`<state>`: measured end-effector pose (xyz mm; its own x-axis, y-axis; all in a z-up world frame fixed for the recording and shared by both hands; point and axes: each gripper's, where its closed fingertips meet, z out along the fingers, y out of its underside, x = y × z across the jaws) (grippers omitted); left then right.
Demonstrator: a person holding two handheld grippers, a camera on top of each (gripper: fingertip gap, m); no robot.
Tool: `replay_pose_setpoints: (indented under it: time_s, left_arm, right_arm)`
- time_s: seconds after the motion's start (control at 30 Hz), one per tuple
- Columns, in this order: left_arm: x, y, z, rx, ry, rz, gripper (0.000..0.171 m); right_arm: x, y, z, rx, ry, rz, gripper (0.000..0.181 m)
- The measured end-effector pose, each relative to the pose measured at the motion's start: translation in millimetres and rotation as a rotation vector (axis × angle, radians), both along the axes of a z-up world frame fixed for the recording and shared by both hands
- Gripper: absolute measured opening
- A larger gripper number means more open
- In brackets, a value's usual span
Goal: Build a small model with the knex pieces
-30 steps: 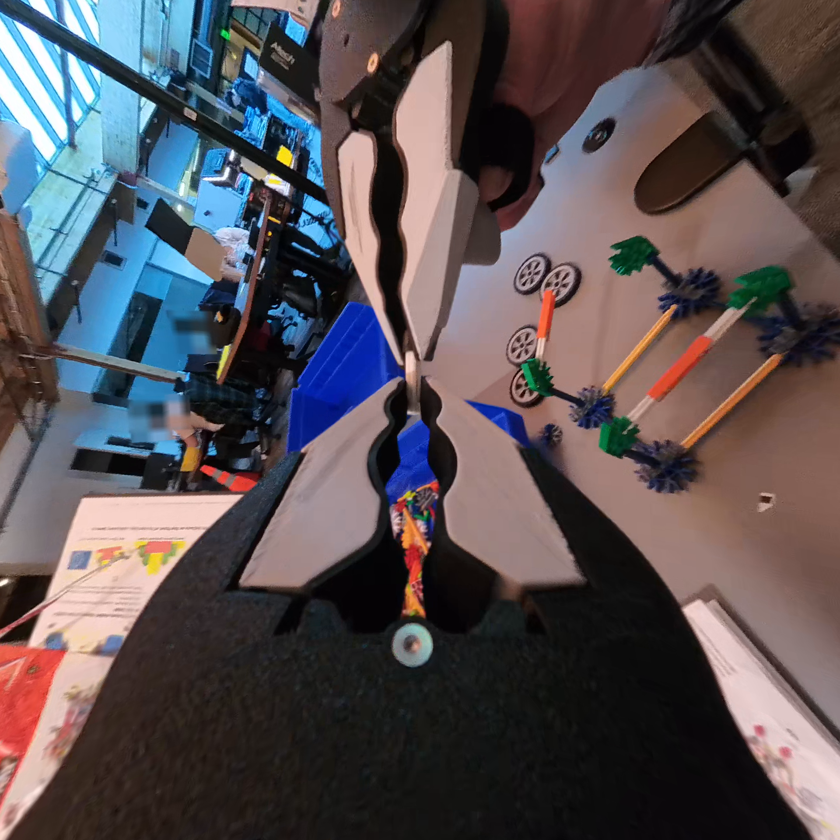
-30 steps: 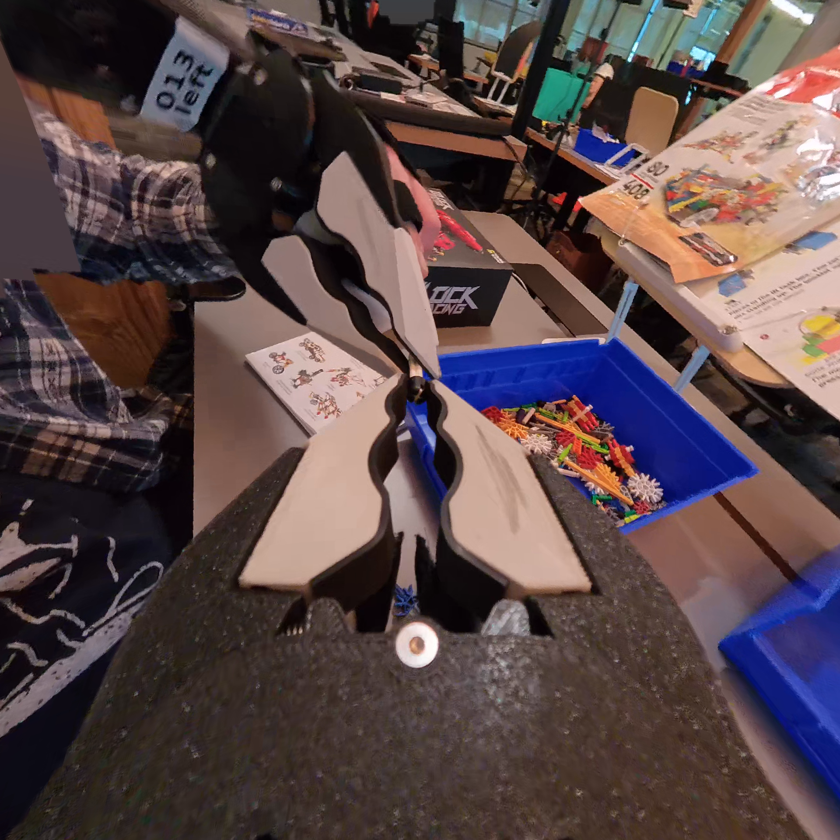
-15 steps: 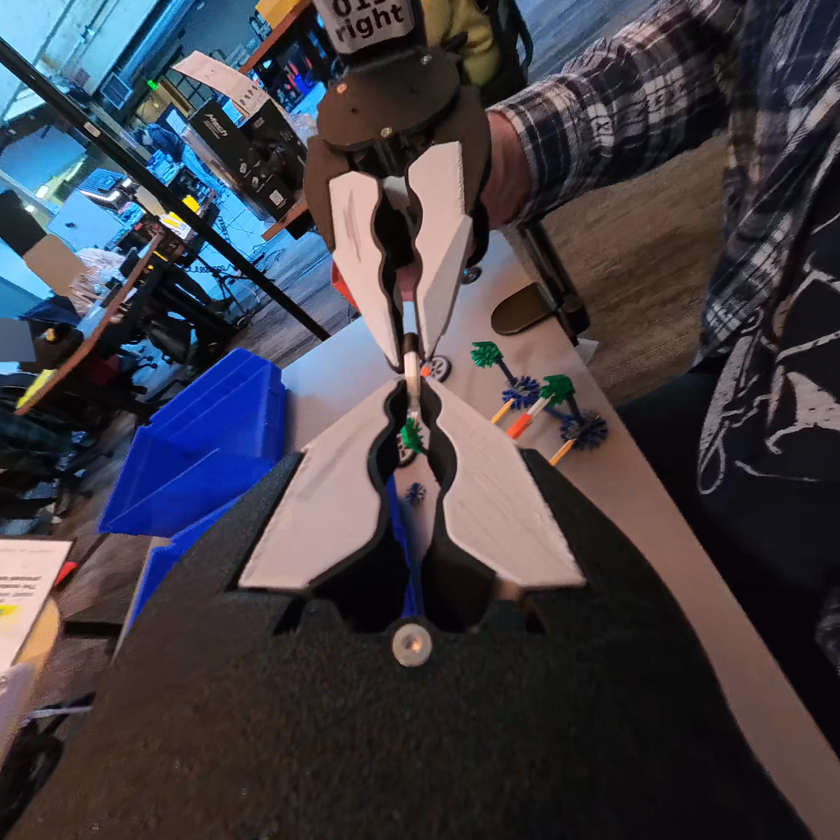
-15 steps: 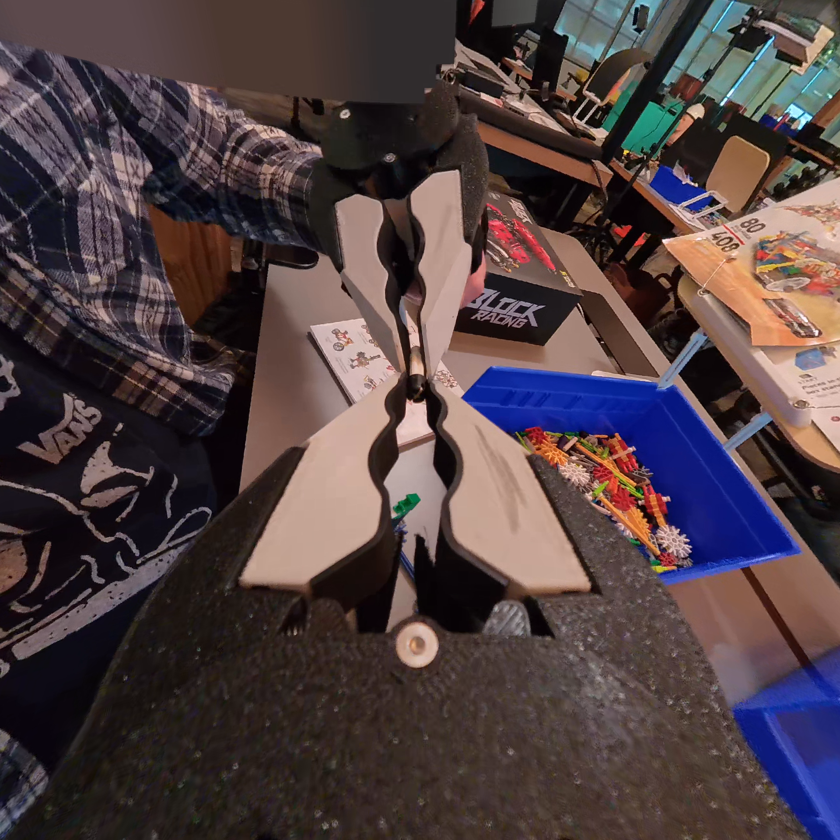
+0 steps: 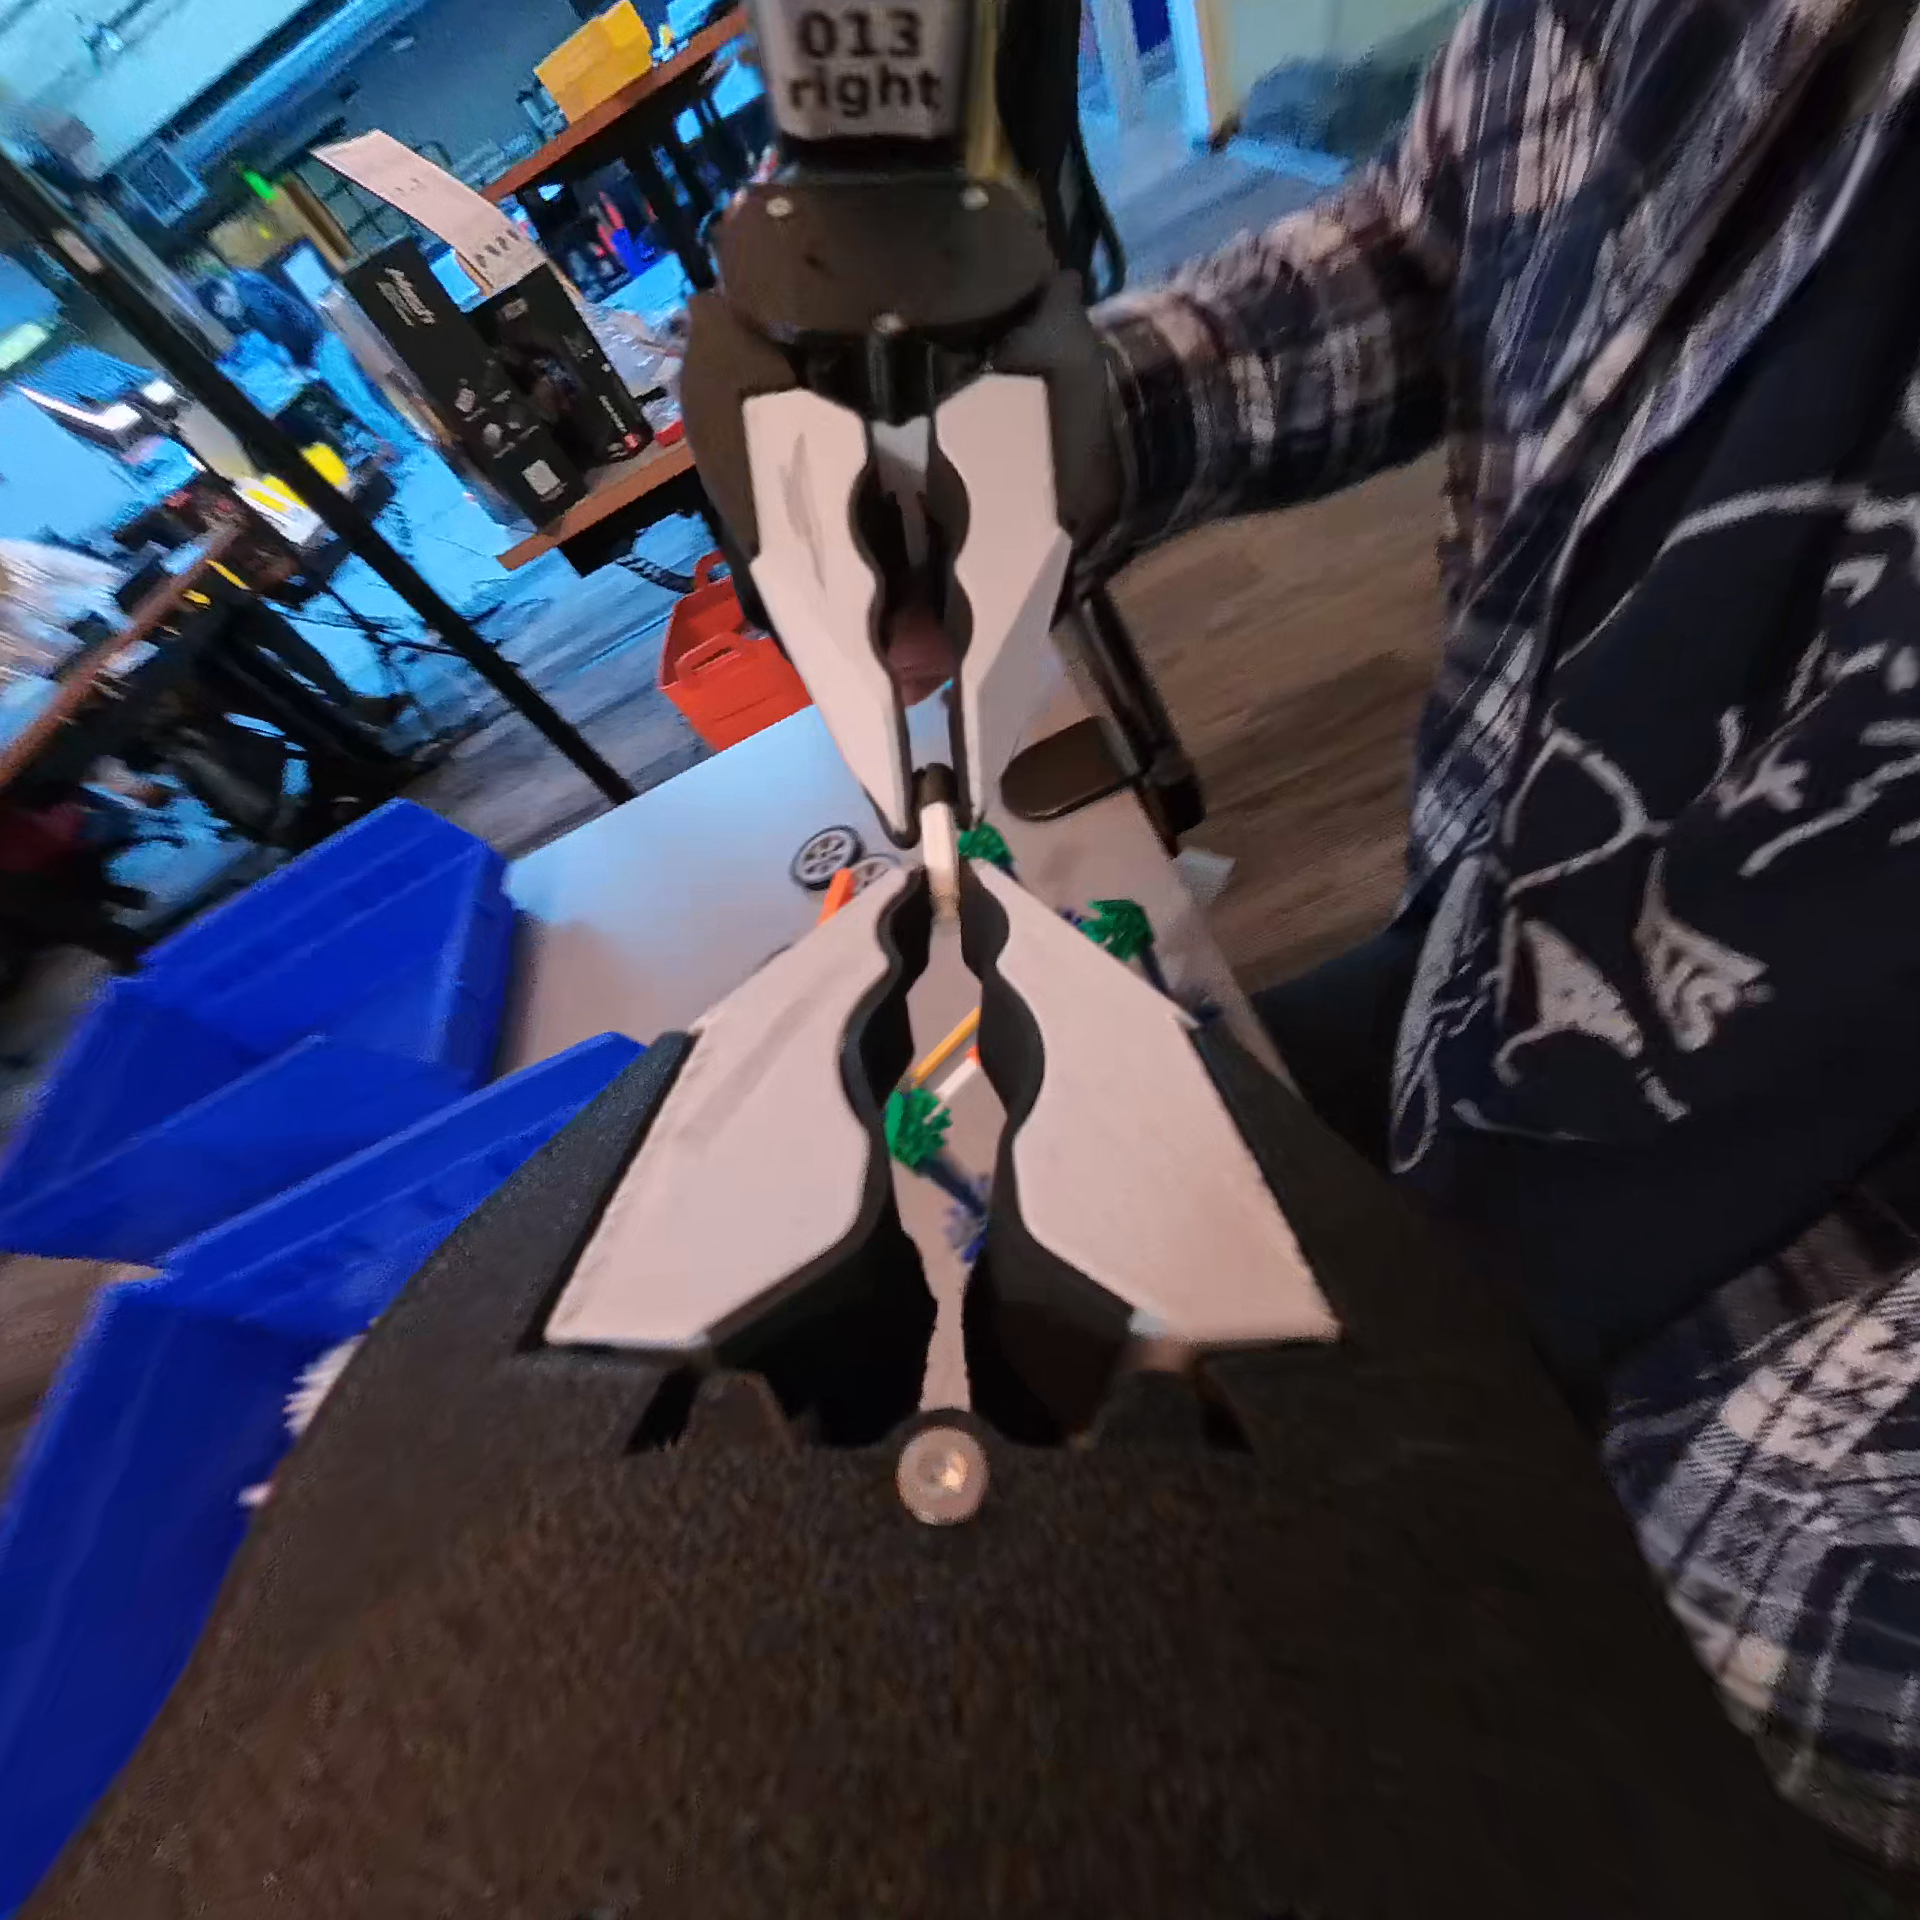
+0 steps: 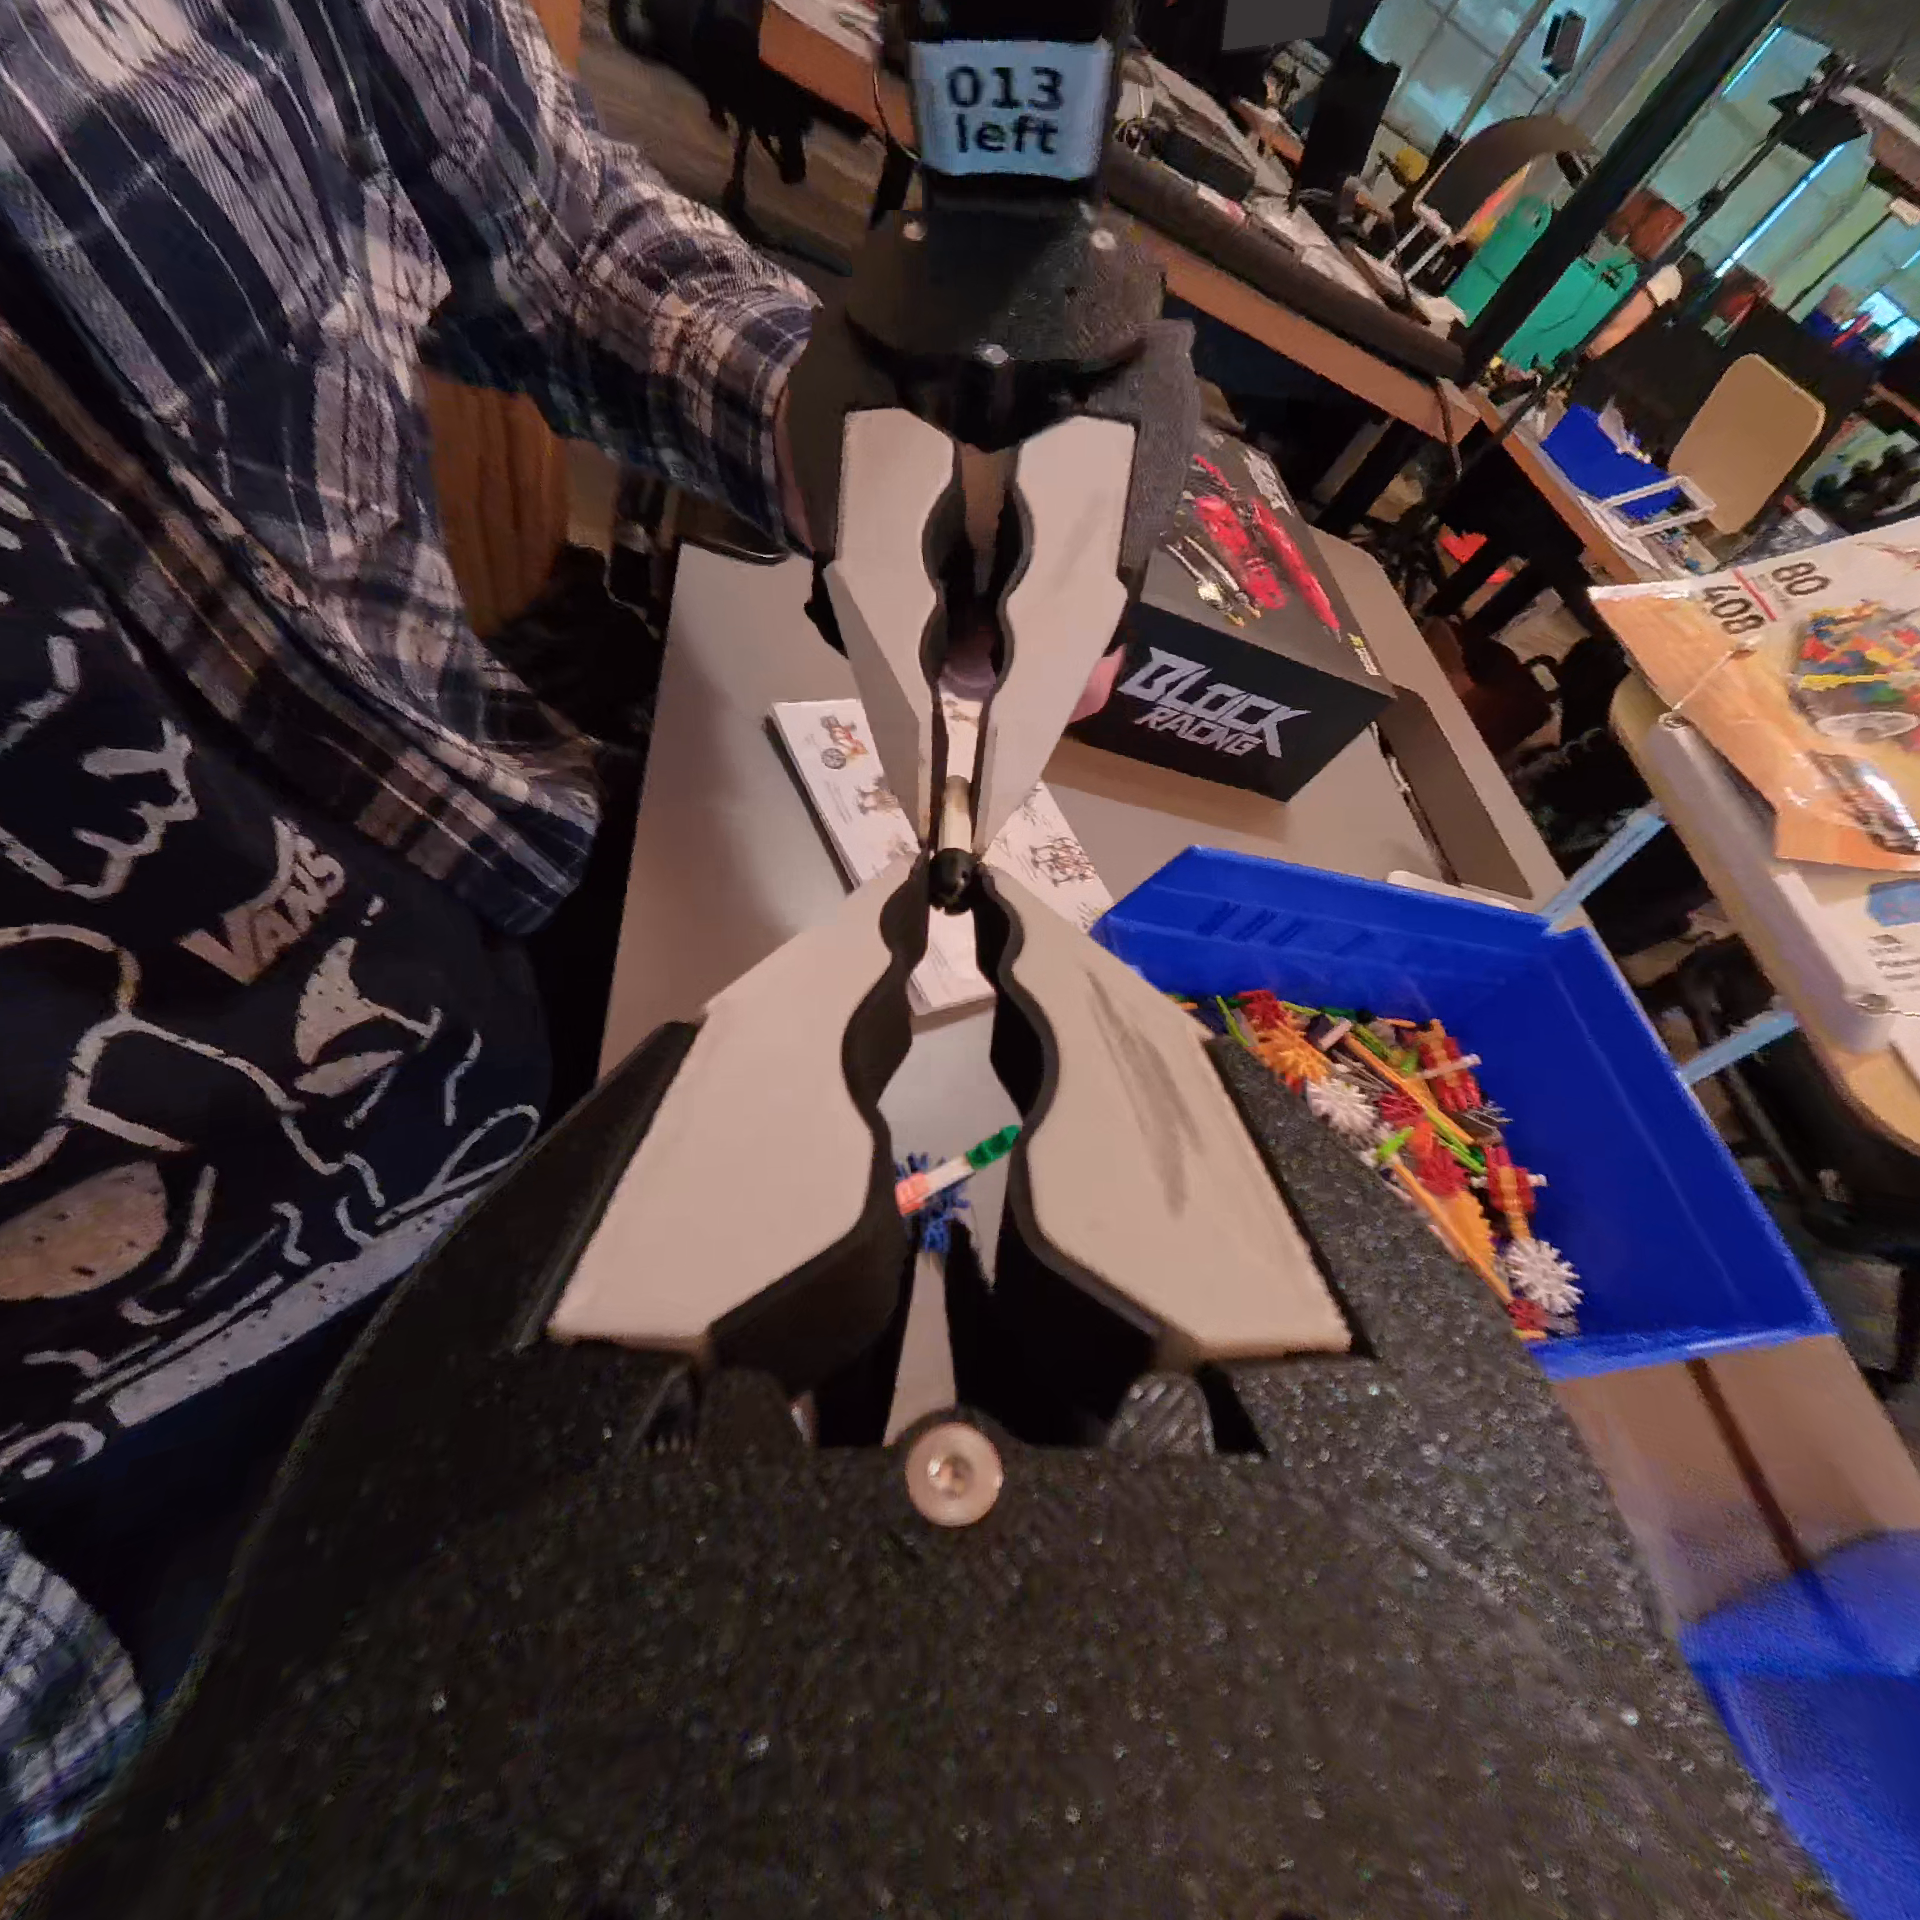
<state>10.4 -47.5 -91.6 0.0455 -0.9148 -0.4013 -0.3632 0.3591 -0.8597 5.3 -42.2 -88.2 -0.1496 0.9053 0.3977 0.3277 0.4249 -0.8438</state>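
A workshop of desks lies behind the grey worktop [image 5: 675, 883]. In the left wrist view, the left gripper [image 5: 940, 902] at frame centre pinches a white rod [image 5: 938, 840]; the right gripper [image 5: 930, 805] above clamps its dark tip. Right wrist view: the right gripper [image 6: 951, 883] grips that small black connector [image 6: 951, 871] at centre, with a blue bin [image 6: 1621, 1049] of colourful pieces to the right.

Each wrist camera is looking closely along its own fingers, the two facing each other tip to tip (both are sharing the grey table [image 5: 675, 894] below).
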Motion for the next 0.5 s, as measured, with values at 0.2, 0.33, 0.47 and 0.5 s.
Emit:
replay_pose_setpoints:
  time_s: [0.2,0.33,0.47,0.5]
  left_arm:
    - [-1,-1,4,0.348,0.125,0.084,0.003]
    - [-1,-2,2,0.495,0.169,0.126,0.002]
    - [-1,-3,3,0.578,0.187,0.142,0.002]
    - [-1,-5,3,0.569,0.182,0.134,0.003]
  right_arm:
    - [1,-6,4,-0.186,0.055,0.033,0.007]
    - [3,-9,2,-0.208,0.057,0.031,0.007]
    - [4,-10,0,-0.285,0.079,0.022,0.007]
    - [4,-12,0,-0.285,0.08,0.028,0.007]
